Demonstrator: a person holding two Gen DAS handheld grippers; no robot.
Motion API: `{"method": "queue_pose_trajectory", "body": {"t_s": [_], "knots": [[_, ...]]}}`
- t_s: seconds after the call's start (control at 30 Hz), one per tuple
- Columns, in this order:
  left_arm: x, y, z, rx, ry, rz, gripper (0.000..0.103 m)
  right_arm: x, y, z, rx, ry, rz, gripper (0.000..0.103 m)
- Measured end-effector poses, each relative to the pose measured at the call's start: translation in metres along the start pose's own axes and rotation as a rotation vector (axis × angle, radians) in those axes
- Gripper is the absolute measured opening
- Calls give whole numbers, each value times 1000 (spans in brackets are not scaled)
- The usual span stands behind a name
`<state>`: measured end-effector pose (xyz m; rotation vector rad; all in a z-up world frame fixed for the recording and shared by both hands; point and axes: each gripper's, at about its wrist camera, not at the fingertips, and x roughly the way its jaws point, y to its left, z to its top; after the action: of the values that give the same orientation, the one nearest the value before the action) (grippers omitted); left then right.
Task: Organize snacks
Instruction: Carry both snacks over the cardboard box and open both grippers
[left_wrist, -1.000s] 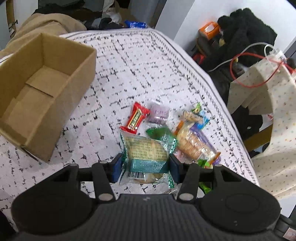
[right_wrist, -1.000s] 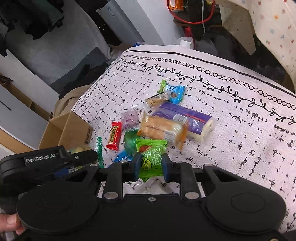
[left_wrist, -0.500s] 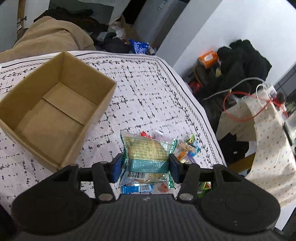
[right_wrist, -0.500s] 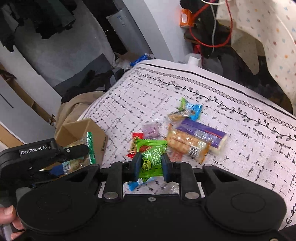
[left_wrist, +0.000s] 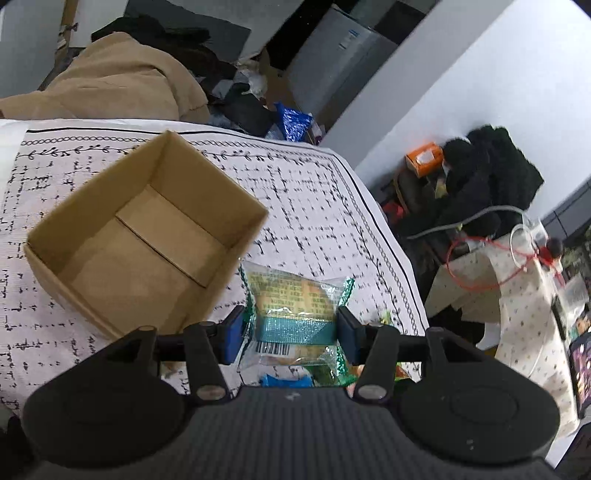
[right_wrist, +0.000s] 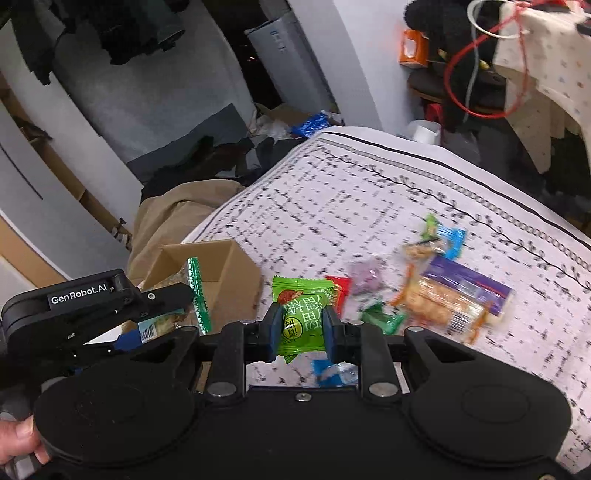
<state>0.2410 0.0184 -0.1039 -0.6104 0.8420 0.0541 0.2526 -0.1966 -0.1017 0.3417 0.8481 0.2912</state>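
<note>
We hold the left gripper (left_wrist: 291, 334) clamped on a clear cracker packet (left_wrist: 295, 302) with green crimped ends and a teal band, its blue pads pressing the packet from both sides. The packet hangs in the air just beside the near right corner of the open cardboard box (left_wrist: 74, 291), which sits on the white cloth (left_wrist: 314, 206) patterned with black dashes. The inside of the box shows only its bottom flaps.

Our right gripper (right_wrist: 300, 328) is closed narrowly on a small green packet (right_wrist: 301, 314), held up above the cloth. From this side we also see the left gripper with the cracker packet over by the box. The other snacks lie in a loose heap on the cloth to the right: a large packet with a purple top (right_wrist: 465, 295), a red bar (right_wrist: 340, 291), a pale purple packet (right_wrist: 367, 277), a blue wrapper (right_wrist: 452, 240) and a dark green one (right_wrist: 384, 319). A blue-and-white wrapper (right_wrist: 334, 373) lies just below the right gripper's fingers. A tan garment (left_wrist: 110, 88) is bunched beyond the far edge of the cloth
</note>
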Motion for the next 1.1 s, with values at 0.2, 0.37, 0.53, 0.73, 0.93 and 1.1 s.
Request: {"method": "queue_pose_trajectory", "body": {"t_s": [0.2,0.37,0.53,0.73,0.93,1.1], "knots": [[-9,20,16,-42,-22,18,51,15,24,4,4,11,49,23],[-12,39,26,-95,-37,29,51,29,46,6,-9,18,82,23],[-14,65,38,-162,-54,52,51,41,67,7,-28,25,116,23],[-16,93,51,-236,-79,101,51,59,86,5,-30,50,161,23],[-12,105,54,-281,-72,138,52,79,99,-2,-32,86,189,23],[-10,112,55,-304,-84,204,52,90,100,-6,-28,114,193,27]]}}
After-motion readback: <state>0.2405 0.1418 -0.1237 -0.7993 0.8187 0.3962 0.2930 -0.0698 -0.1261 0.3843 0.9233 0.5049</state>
